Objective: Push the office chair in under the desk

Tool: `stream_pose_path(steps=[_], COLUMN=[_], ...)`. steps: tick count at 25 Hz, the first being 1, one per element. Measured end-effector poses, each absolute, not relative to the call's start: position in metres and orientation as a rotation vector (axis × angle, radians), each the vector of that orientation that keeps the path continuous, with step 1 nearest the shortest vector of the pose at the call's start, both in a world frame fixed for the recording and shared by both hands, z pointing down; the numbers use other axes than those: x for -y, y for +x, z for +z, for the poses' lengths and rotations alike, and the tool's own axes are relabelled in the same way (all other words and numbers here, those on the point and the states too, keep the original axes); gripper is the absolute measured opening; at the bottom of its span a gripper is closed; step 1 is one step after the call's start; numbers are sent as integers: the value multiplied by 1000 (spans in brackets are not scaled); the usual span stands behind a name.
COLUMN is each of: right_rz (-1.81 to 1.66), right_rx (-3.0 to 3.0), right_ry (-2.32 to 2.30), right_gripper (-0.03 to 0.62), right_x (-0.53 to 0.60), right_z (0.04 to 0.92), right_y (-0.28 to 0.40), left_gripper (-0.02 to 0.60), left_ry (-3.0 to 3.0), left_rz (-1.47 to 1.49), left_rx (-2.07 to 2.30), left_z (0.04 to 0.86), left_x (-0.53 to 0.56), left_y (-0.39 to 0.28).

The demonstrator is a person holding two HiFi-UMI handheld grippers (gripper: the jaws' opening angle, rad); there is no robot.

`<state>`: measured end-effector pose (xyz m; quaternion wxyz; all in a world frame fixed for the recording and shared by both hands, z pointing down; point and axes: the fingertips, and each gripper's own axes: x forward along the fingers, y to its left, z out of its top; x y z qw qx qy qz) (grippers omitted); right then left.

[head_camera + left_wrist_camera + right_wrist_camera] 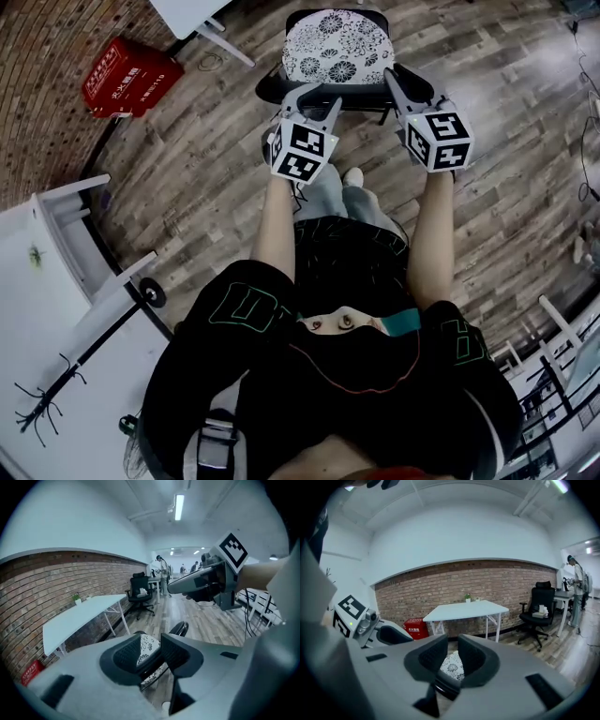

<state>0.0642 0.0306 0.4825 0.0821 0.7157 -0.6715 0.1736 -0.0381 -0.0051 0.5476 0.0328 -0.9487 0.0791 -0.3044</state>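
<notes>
Office chair (pixel 274 90) with a floral cushion (pixel 336 42) on its seat, standing on the plank floor (pixel 216 159) directly ahead of the person. It is clear of the white desk (pixel 464 609) by the brick wall (pixel 440 583) and not under it. The left gripper (pixel 151 651) has its jaws moderately apart, with the chair's black edge and cushion visible in the gap and the pads not pressing on them. The right gripper (pixel 451 656) has its jaws only narrowly apart, over the same near edge and likewise without a grip. A small pot (pixel 467 596) on the desk holds a green plant. A red box (pixel 131 77) sits closed at the foot of the wall, its contents unseen. A second black office chair (pixel 539 604) stands further along the room.
</notes>
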Motion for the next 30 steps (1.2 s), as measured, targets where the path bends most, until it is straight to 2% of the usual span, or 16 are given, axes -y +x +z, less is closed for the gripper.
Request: stream_pose_path(steps=[11, 17, 24, 30], right_rz=[612, 512, 409, 385], right_rx=[2051, 1915, 1774, 1743], right_ry=[1482, 1172, 991, 1041], right_gripper=[214, 261, 267, 226], right_x=[-31, -35, -41, -31], right_z=[561, 592, 632, 643], right_y=[12, -5, 1, 2], left_gripper=[211, 244, 247, 238], left_ry=[-2691, -2563, -2441, -2346], left_rz=[-1203, -1293, -1331, -1383], left_rx=[-35, 75, 135, 159], left_z=[603, 627, 641, 657], left_x=[3, 5, 16, 27], left_y=[-53, -56, -52, -54])
